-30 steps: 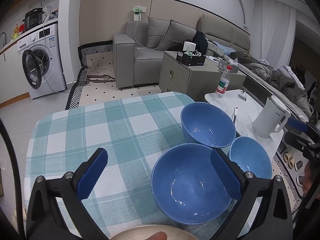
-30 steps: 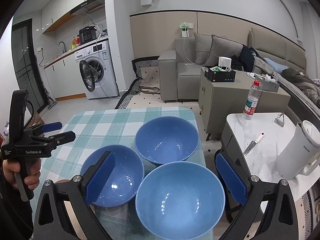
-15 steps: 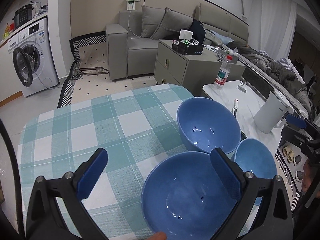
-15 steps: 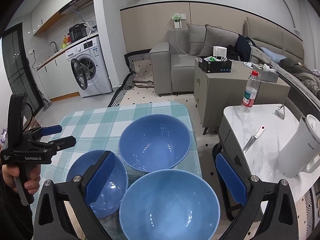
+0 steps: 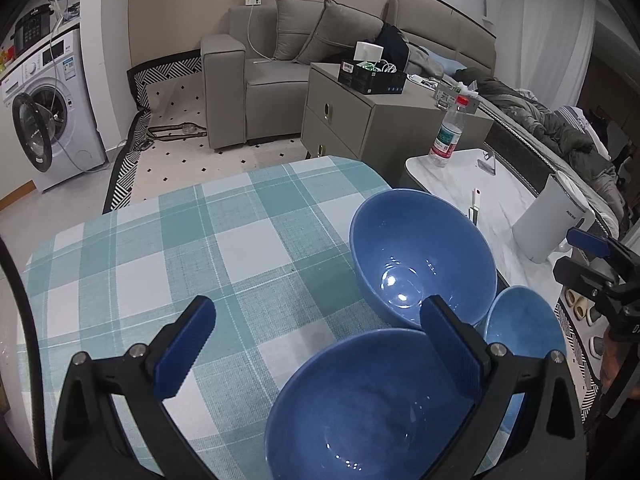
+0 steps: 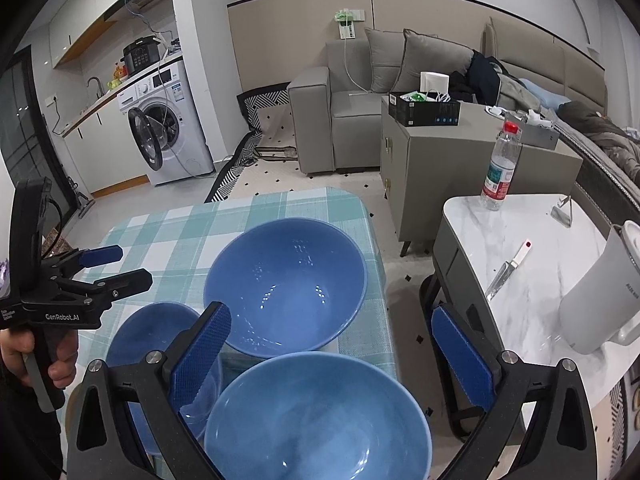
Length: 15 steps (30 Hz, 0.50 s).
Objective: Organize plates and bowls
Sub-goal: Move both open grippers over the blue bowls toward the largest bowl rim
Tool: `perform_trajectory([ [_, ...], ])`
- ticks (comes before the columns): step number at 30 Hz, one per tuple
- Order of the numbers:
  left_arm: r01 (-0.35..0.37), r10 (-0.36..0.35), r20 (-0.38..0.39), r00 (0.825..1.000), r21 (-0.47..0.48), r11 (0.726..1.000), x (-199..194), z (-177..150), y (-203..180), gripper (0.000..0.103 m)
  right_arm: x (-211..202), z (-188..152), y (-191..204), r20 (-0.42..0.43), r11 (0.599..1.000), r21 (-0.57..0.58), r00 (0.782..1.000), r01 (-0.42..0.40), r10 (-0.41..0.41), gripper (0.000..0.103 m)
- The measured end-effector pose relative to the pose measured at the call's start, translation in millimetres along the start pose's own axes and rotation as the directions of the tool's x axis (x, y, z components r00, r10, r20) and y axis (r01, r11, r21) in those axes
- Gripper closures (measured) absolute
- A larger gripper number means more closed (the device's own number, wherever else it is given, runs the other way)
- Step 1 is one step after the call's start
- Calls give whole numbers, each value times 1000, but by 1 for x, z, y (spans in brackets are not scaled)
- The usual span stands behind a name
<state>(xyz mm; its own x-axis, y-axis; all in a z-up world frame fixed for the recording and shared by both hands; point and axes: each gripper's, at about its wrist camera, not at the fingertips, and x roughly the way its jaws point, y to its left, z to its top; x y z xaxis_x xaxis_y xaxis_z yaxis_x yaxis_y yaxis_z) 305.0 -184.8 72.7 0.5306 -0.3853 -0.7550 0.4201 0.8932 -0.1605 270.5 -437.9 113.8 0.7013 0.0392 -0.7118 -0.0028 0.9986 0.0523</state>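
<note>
Blue bowls: three on checked tablecloth, clustered at table's right side, all upright, empty.
Far bowl: largest seen in L wrist view; near table's far-right corner, rim at cloth's right edge.
Near-L bowl: below L gripper; rim looks to touch far bowl's rim, contact not certain.
Near-R bowl: below R gripper, at table's right edge; in L view partly hidden behind other two bowls.
L gripper: jaws spread wide, nothing between pads; hovers over near-L bowl. R pad over that bowl's far rim, L pad over bare cloth. In R wrist view seen from the side at frame's left, held by a hand on its grip.
R gripper: jaws wide apart, nothing held. L pad overlaps near-L bowl's rim in view; contact cannot be told. R pad beyond table edge, over floor side.
Tablecloth: teal/white check, covers whole top.
Side table: white marble top, just right of dining table. Holds kettle, knife, water bottle.
Bkgd: grey sofa, grey cabinet, washing machine w/ door open.
</note>
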Motion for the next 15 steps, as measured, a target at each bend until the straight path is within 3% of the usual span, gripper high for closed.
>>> perform_trajectory([
  [15,36,-35,-65,997,14,999,41,13,-11,1,48,3,-22,-83,999,45,997,0,4,1],
])
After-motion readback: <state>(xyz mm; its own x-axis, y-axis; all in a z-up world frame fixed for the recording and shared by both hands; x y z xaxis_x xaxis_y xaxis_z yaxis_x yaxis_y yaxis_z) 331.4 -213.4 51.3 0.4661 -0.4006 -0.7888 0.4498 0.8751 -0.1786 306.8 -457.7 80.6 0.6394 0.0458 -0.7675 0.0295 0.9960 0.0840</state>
